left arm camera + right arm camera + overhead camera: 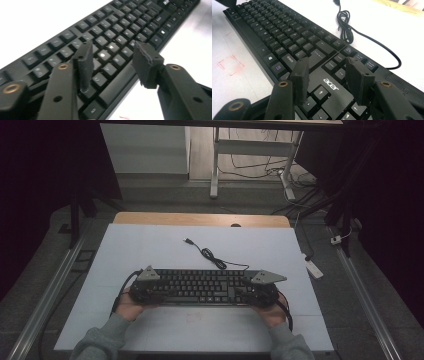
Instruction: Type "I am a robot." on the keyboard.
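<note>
A black Acer keyboard (202, 285) lies flat on the white table top (150, 250), keys up. Its black cable (212, 257) runs back in a small coil to a USB plug (188, 240). My left gripper (159, 295) is open at the keyboard's left end, held in a hand. In the left gripper view it (112, 48) hovers just over the keyboard (120, 30), one pad above the keys and the other past the front edge. My right gripper (245, 295) is open at the right end. It (327, 62) stands over the arrow-key block of the keyboard (287, 37), near the coiled cable (344, 27).
A faint red square mark (230, 65) is drawn on the table in front of the keyboard. A wooden strip (200, 218) borders the table's far edge. A white power strip (314, 268) lies on the floor at the right. Metal rails run along both sides.
</note>
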